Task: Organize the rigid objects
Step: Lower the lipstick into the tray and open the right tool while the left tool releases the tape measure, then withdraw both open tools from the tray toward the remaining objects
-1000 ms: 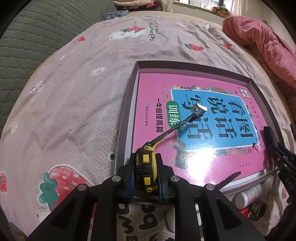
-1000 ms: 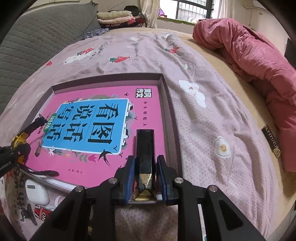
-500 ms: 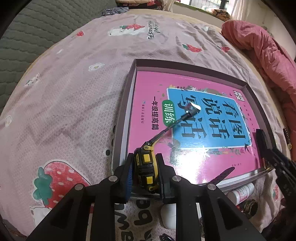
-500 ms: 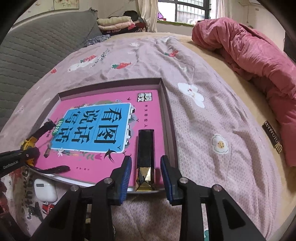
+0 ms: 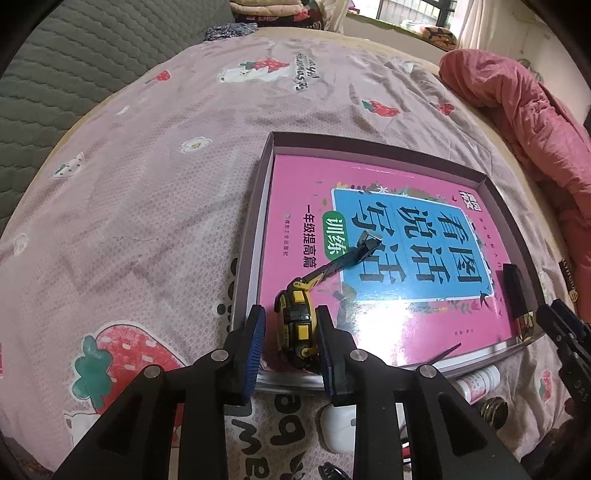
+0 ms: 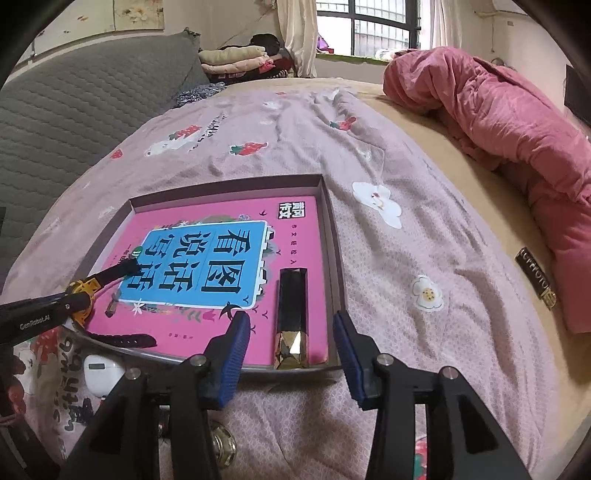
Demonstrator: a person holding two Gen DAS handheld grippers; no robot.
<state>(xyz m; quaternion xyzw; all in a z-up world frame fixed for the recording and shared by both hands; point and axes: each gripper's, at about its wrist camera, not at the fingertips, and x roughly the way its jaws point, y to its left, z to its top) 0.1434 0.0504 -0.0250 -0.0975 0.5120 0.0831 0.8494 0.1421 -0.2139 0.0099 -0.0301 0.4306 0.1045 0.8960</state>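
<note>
Lilac bedding (image 5: 147, 206) printed with strawberries and little flowers covers the bed, a grey quilted headboard (image 6: 74, 110) runs along the left, and a rumpled pink duvet (image 6: 517, 122) lies heaped on the right. On the bedding sits a shallow box tray (image 5: 258, 206) with a glossy pink book (image 5: 388, 236) lying flat inside it, blue title panel facing up. Over to the left tool (image 5: 290, 339) — its blue-padded fingers stand a little apart either side of a yellow and black tape measure (image 5: 295, 325) resting on the book's near left corner, a short run of blade pulled out across the cover; whether the right pad touches the casing I cannot tell. The right tool (image 6: 291, 347) is spread wide, framing a black lipstick with a faceted gold cap (image 6: 291, 317) that lies flat along the book's right edge, just beside the tray wall and apart from both pads. The right wrist view alone shows the barred window (image 6: 365, 29) and folded clothes (image 6: 236, 59) piled at the far end. Only the left view catches a small white bottle (image 5: 476, 382) lying outside the tray's near edge. Both views pick up a white earbud case (image 6: 101, 374) on the bedding nearby and a black strap (image 6: 122, 338) draped over the tray's front rim.
</note>
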